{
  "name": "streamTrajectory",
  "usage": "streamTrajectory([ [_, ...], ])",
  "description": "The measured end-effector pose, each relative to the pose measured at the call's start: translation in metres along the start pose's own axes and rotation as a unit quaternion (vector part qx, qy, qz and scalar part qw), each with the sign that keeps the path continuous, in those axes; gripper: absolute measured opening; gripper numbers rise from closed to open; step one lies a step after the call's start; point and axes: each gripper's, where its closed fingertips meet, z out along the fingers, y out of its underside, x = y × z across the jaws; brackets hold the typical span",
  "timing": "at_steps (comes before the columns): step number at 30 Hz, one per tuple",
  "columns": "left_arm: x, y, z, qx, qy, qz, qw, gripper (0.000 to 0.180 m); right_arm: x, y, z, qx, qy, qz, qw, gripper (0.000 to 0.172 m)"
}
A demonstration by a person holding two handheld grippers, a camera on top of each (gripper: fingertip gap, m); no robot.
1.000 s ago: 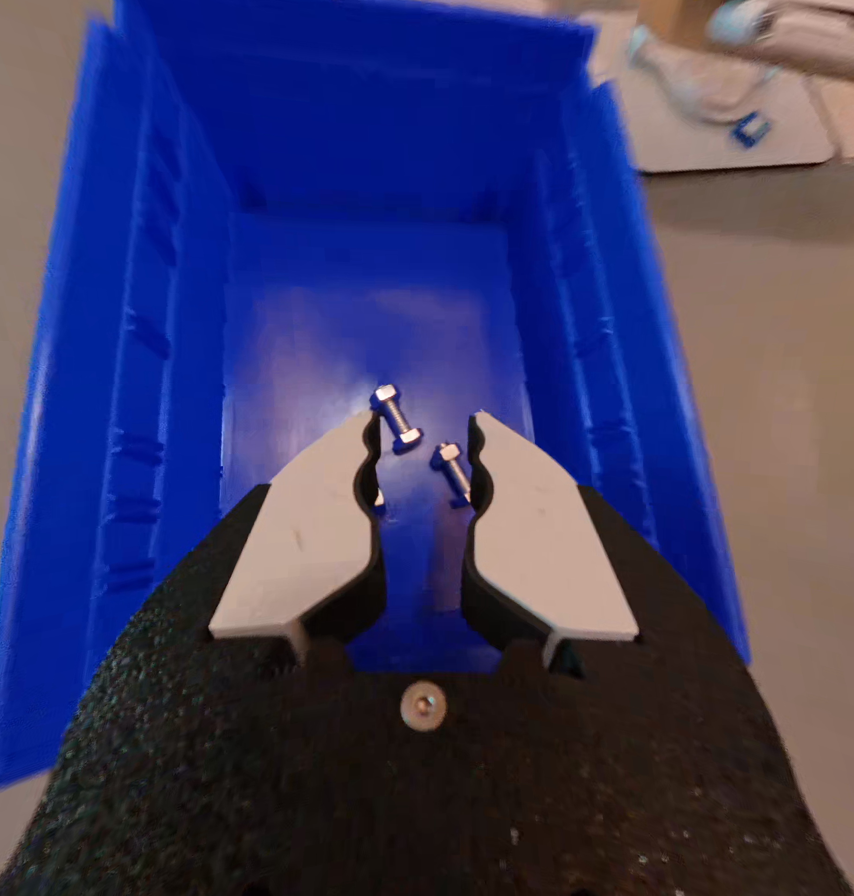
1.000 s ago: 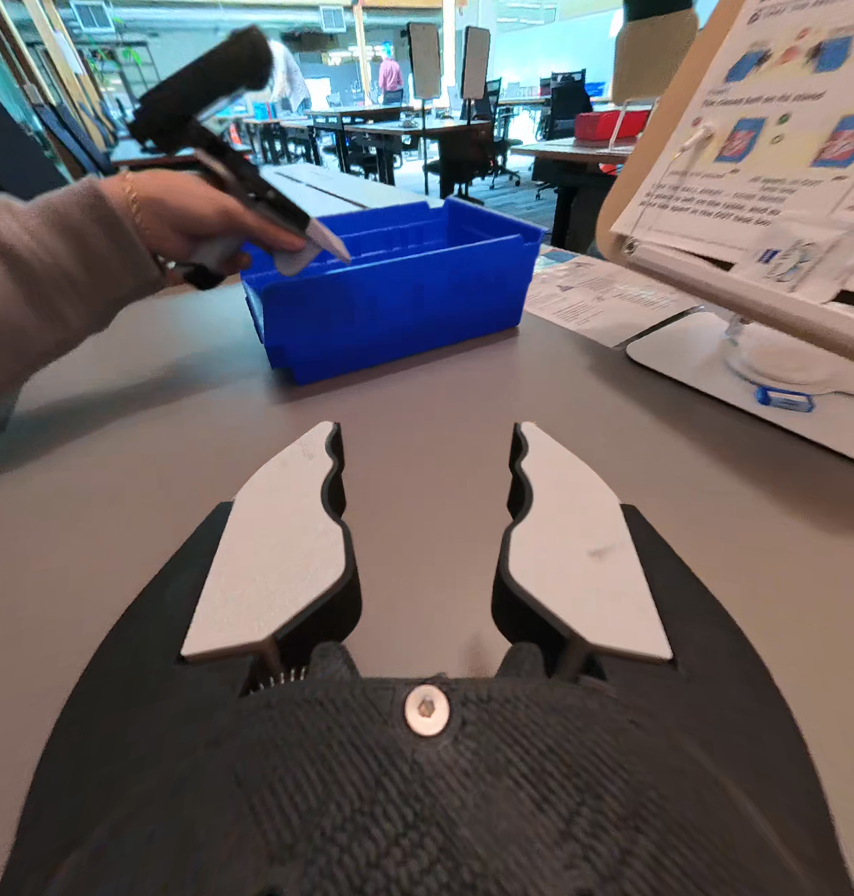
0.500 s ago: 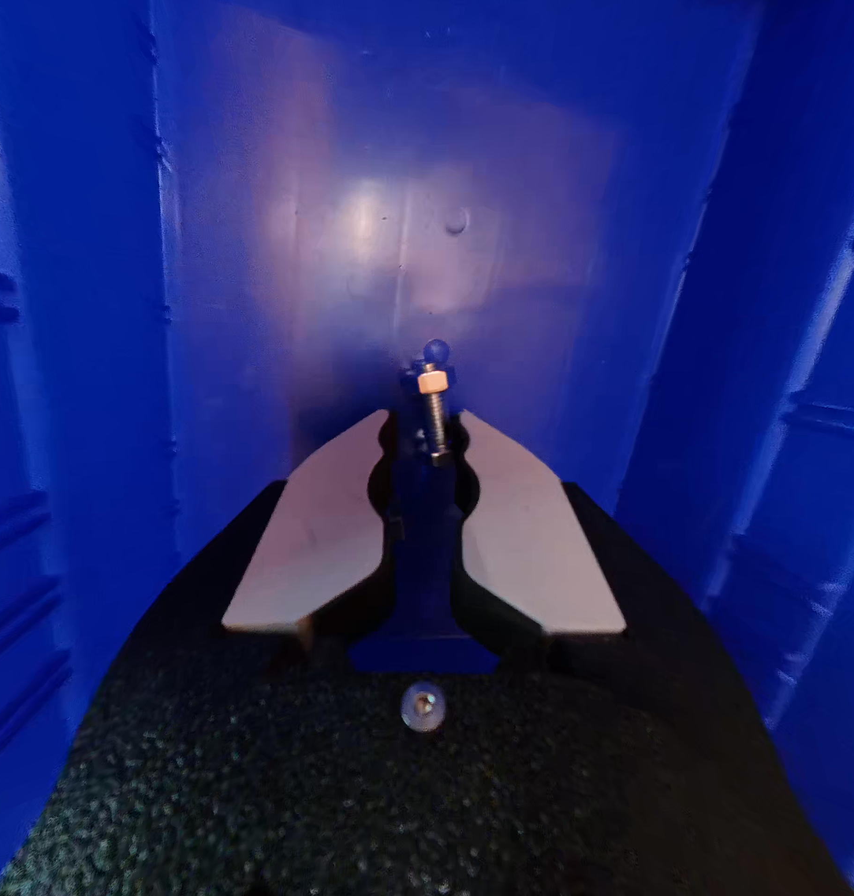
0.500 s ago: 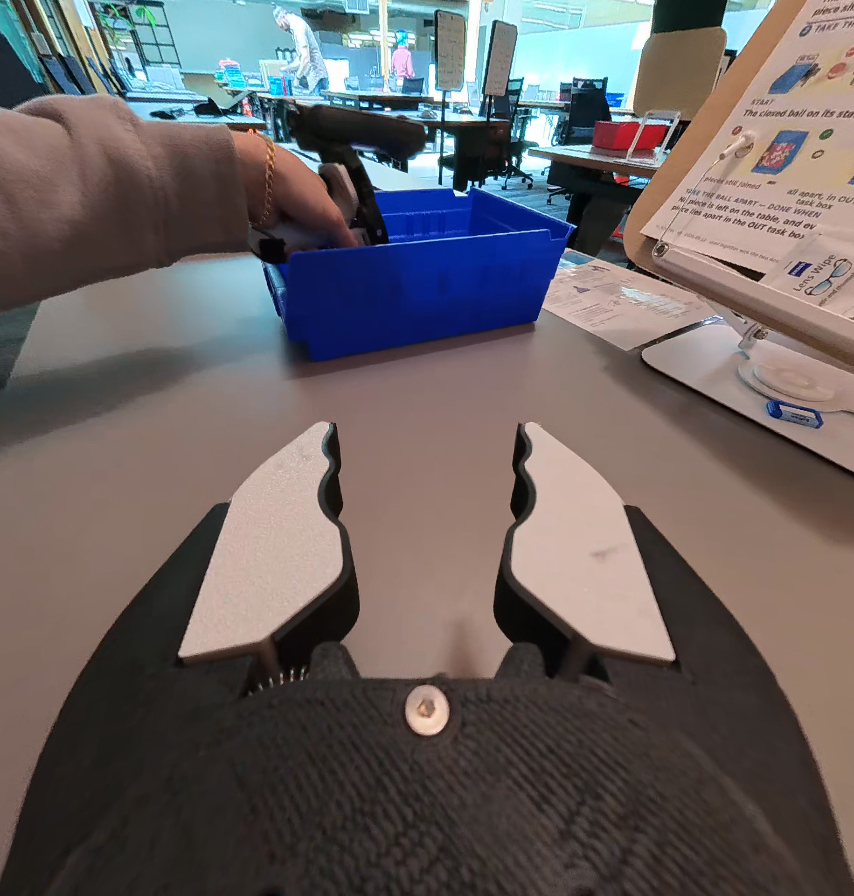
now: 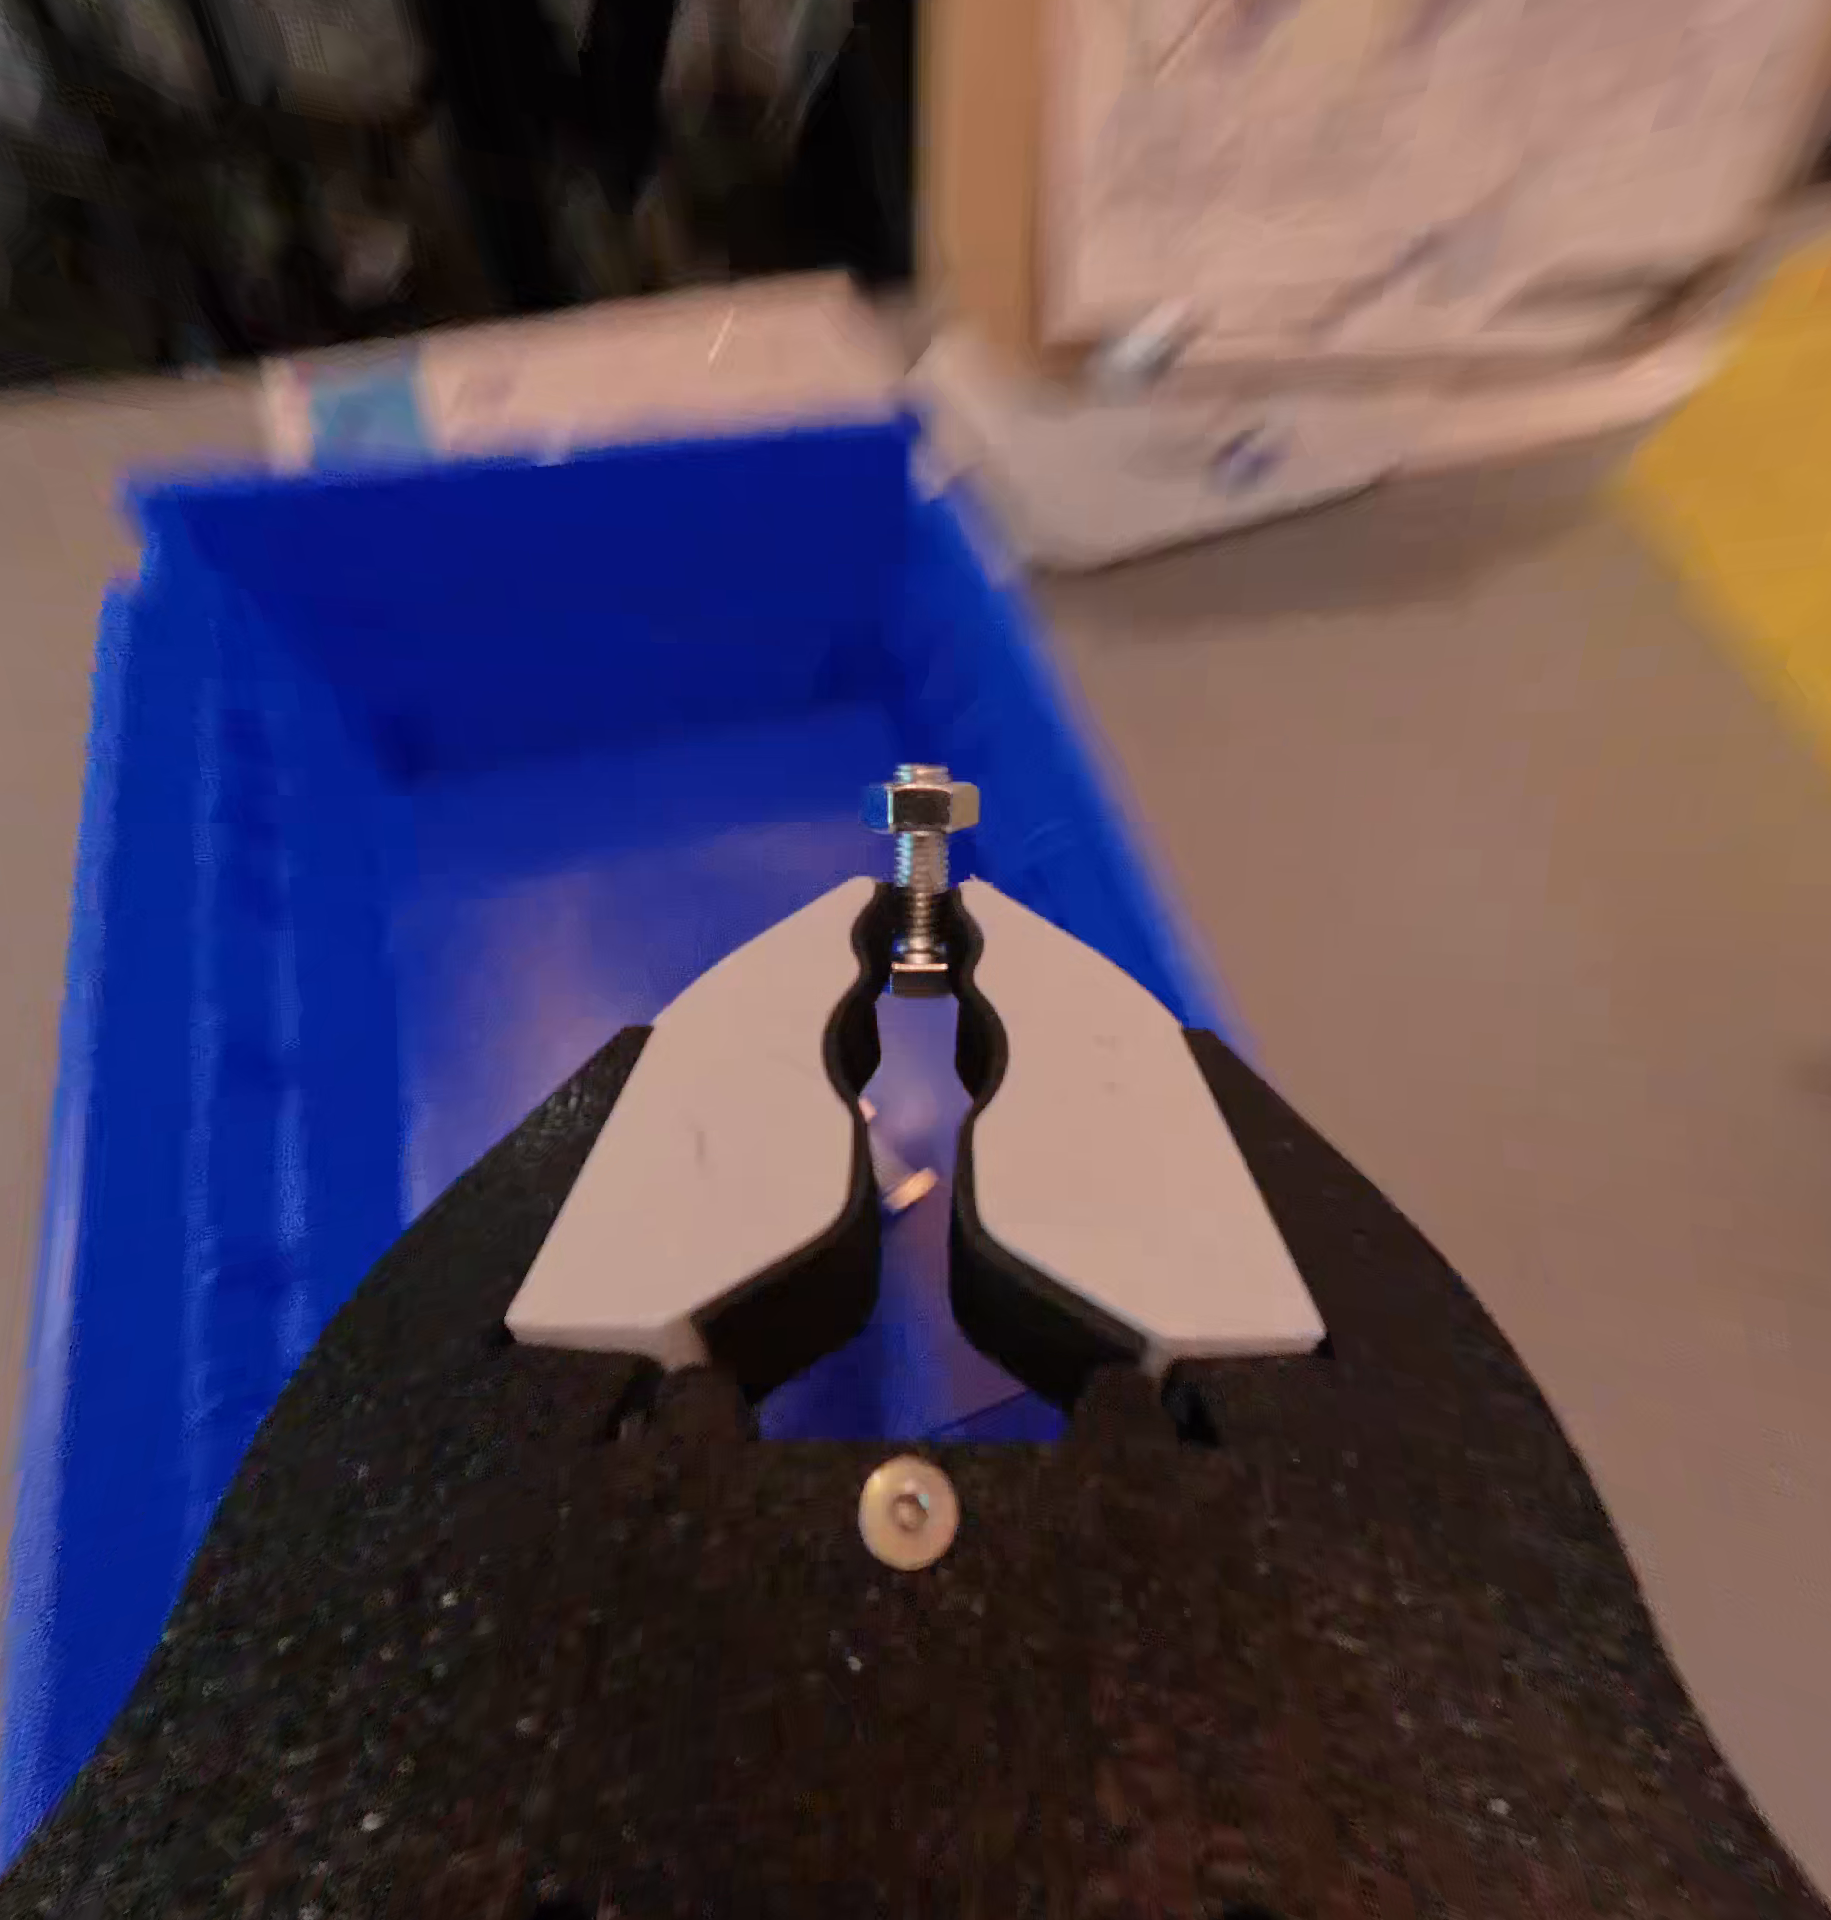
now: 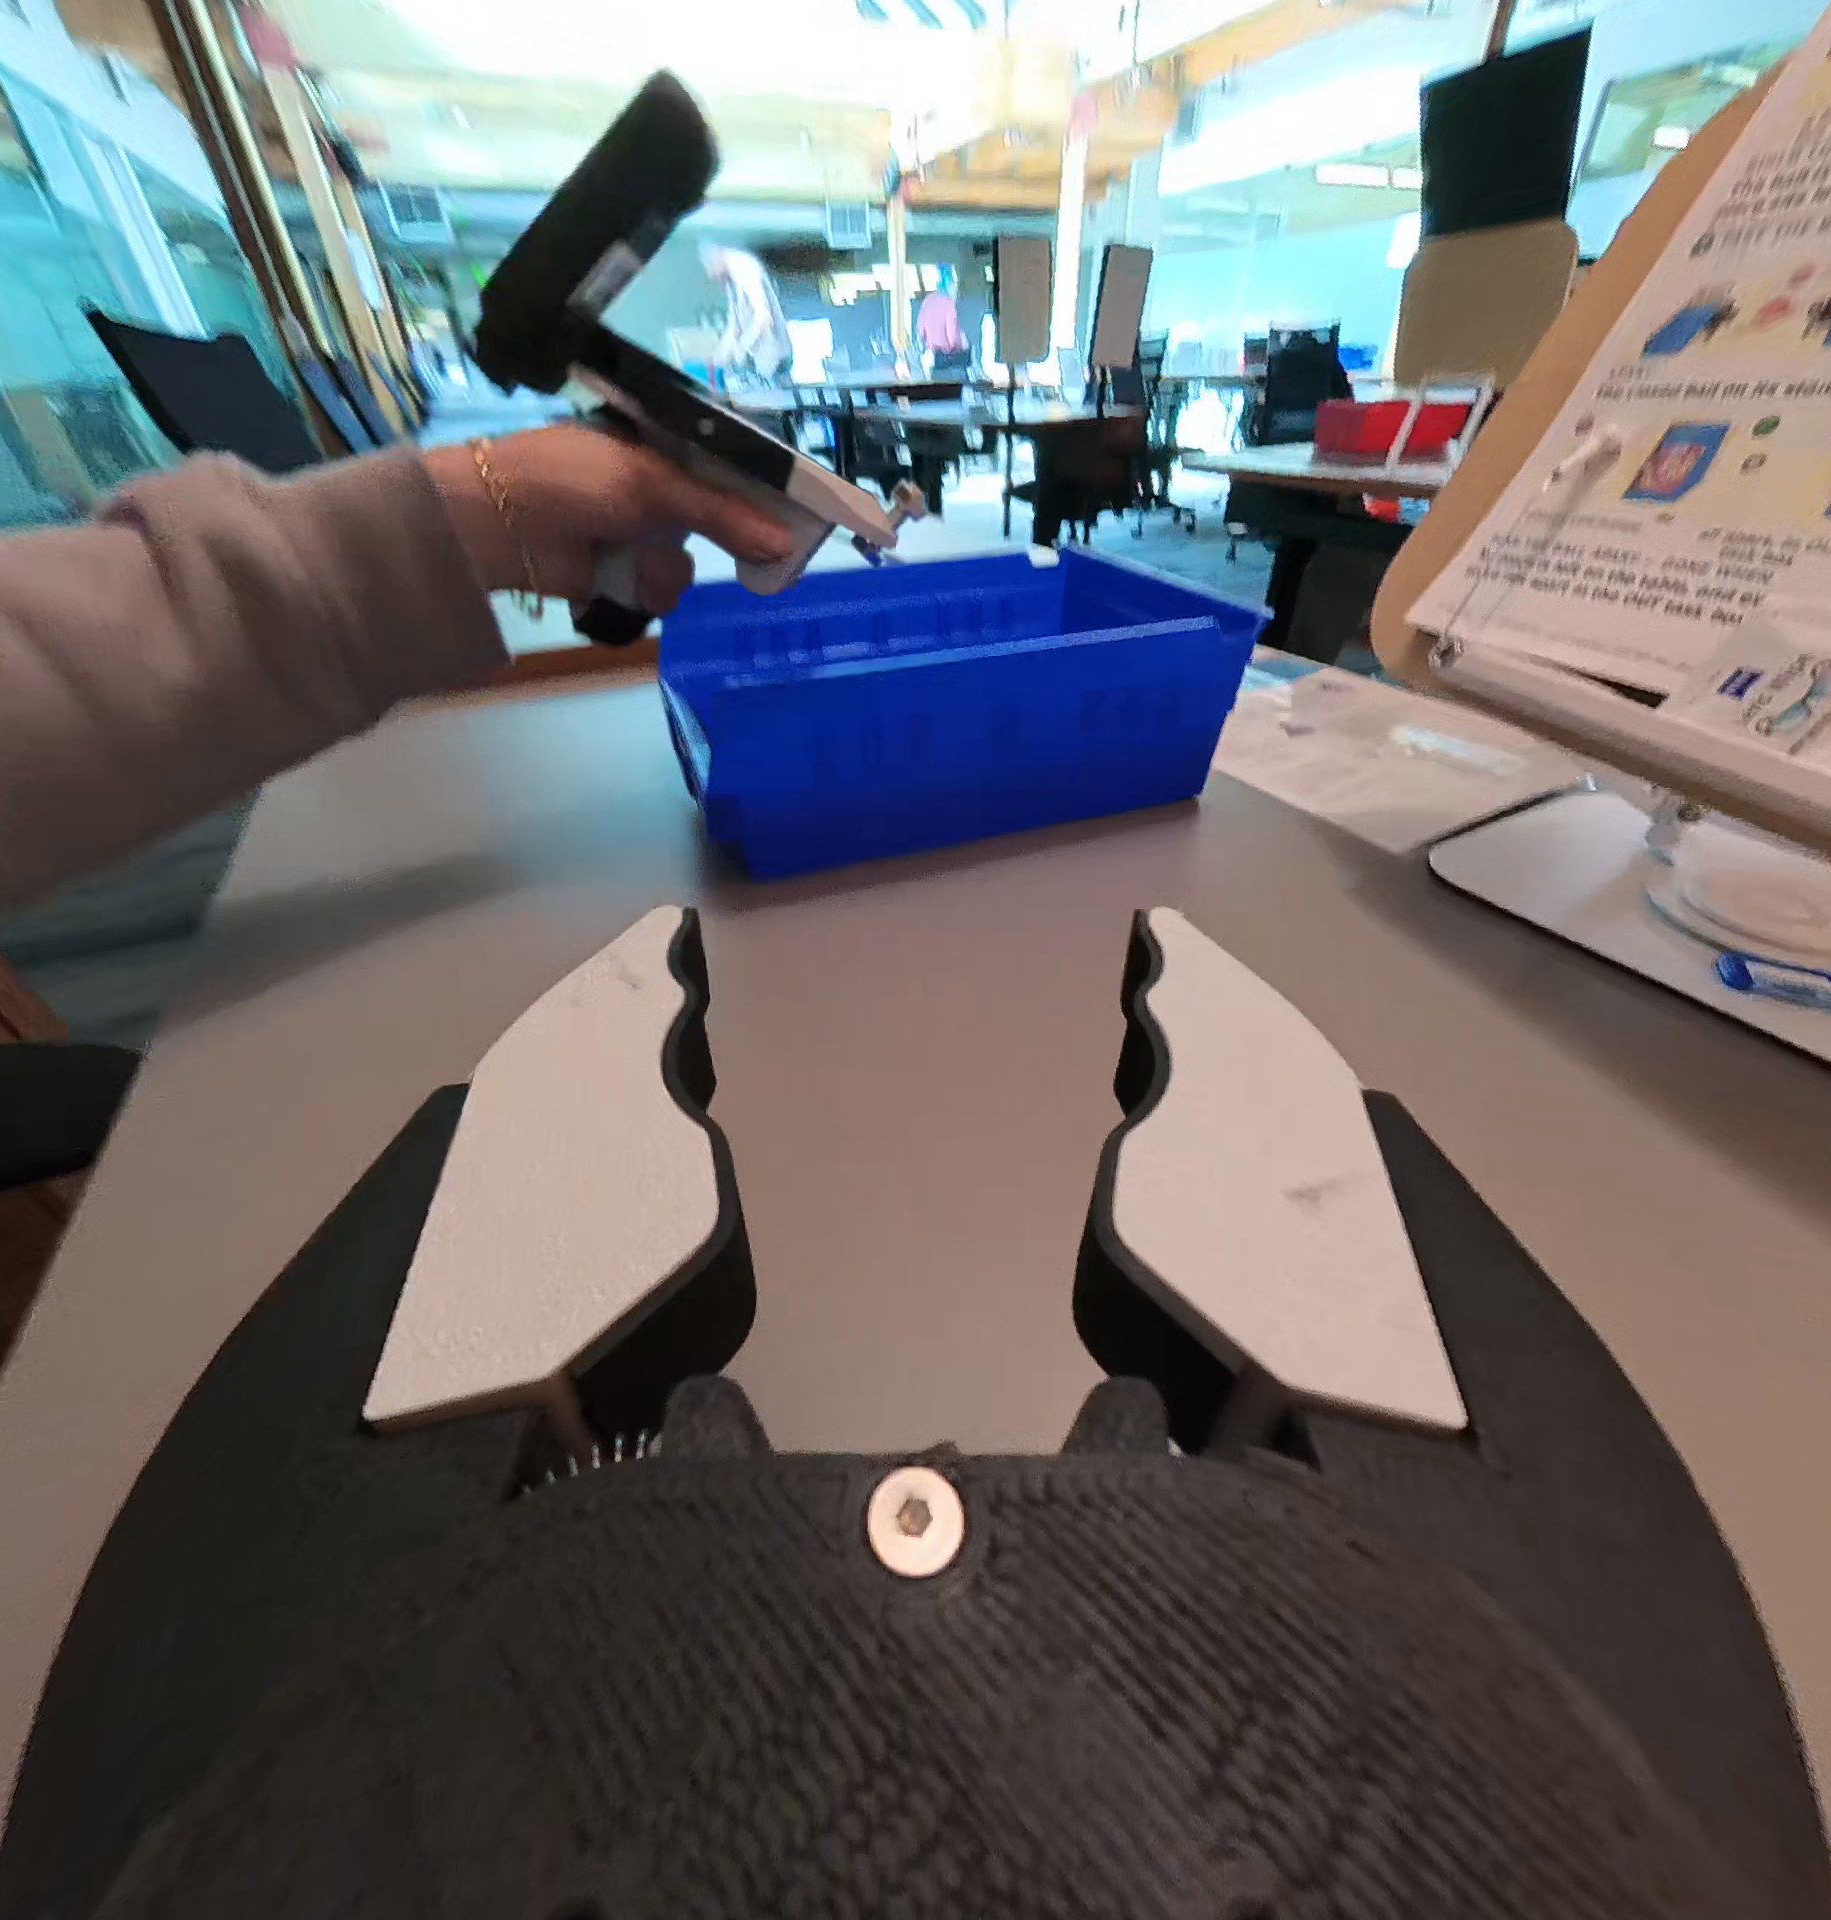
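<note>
Lifted above the blue bin, left tool grips a bolt; right tool gapes wide.

One blue plastic rectangular bin at twelve o'clock; two black grippers with white fingers; one silver steel bolt with a hex nut; one tilted wooden instruction board at two o'clock.

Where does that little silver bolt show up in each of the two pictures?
Left wrist view: the bolt sits centre, pinched between the left gripper fingertips, nut end outward.
Right wrist view: upper middle, a small blurred bolt at that gripper's tip, above the bin.
Shared landmark: the blue bin.
</note>
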Motion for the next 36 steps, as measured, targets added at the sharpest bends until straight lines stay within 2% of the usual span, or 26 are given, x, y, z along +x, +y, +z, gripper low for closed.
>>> streamTrajectory([
  [1, 0.026, -0.018, -0.013, 0.053, 0.040, 0.011, 0.998, 0.008, -0.002, -0.008, 0.000, 0.021, -0.008, 0.006, 1.000, 0.077],
  [3, 0.079, -0.041, -0.034, 0.134, 0.121, 0.032, 0.983, 0.009, -0.010, -0.023, 0.001, 0.058, -0.037, 0.017, 0.997, 0.078],
  [5, 0.137, -0.054, -0.051, 0.204, 0.221, 0.035, 0.953, 0.009, -0.014, -0.035, 0.004, 0.077, -0.062, 0.022, 0.995, 0.081],
  [7, 0.194, -0.053, -0.058, 0.252, 0.325, 0.034, 0.911, 0.009, -0.016, -0.050, 0.006, 0.100, -0.079, 0.018, 0.992, 0.083],
  [9, 0.234, -0.042, -0.049, 0.273, 0.391, 0.049, 0.878, 0.009, -0.016, -0.068, 0.006, 0.129, -0.100, 0.013, 0.987, 0.082],
  [12, 0.263, -0.030, -0.018, 0.296, 0.448, 0.049, 0.842, 0.009, -0.013, -0.084, 0.005, 0.148, -0.132, -0.003, 0.980, 0.077],
  [14, 0.276, -0.022, 0.010, 0.298, 0.471, 0.050, 0.829, 0.009, -0.001, -0.080, 0.005, 0.145, -0.113, -0.003, 0.983, 0.075],
  [16, 0.287, -0.010, 0.036, 0.292, 0.483, 0.068, 0.823, 0.009, 0.007, -0.076, -0.001, 0.169, -0.090, 0.001, 0.981, 0.064],
  [19, 0.295, -0.005, 0.045, 0.316, 0.505, 0.049, 0.802, 0.009, 0.024, -0.066, -0.012, 0.201, -0.031, 0.006, 0.979, 0.047],
  [21, 0.296, -0.005, 0.043, 0.323, 0.507, 0.045, 0.798, 0.008, 0.029, -0.059, -0.012, 0.194, -0.015, 0.005, 0.981, 0.046],
  [26, 0.294, 0.008, 0.046, 0.310, 0.488, 0.052, 0.814, 0.009, 0.023, -0.048, -0.004, 0.166, -0.033, -0.001, 0.986, 0.043],
  [29, 0.297, 0.004, 0.042, 0.307, 0.478, 0.066, 0.820, 0.009, 0.020, -0.047, 0.000, 0.155, -0.035, -0.006, 0.987, 0.041],
  [31, 0.300, -0.017, 0.027, 0.340, 0.473, 0.072, 0.809, 0.008, 0.020, -0.064, -0.003, 0.182, -0.038, -0.014, 0.982, 0.037],
  [32, 0.300, -0.030, 0.025, 0.344, 0.460, 0.078, 0.815, 0.008, 0.021, -0.077, -0.003, 0.193, -0.045, -0.024, 0.980, 0.034],
  [36, 0.297, -0.080, 0.028, 0.316, 0.430, 0.130, 0.836, 0.009, 0.037, -0.135, 0.013, 0.173, -0.064, -0.073, 0.980, 0.040],
])
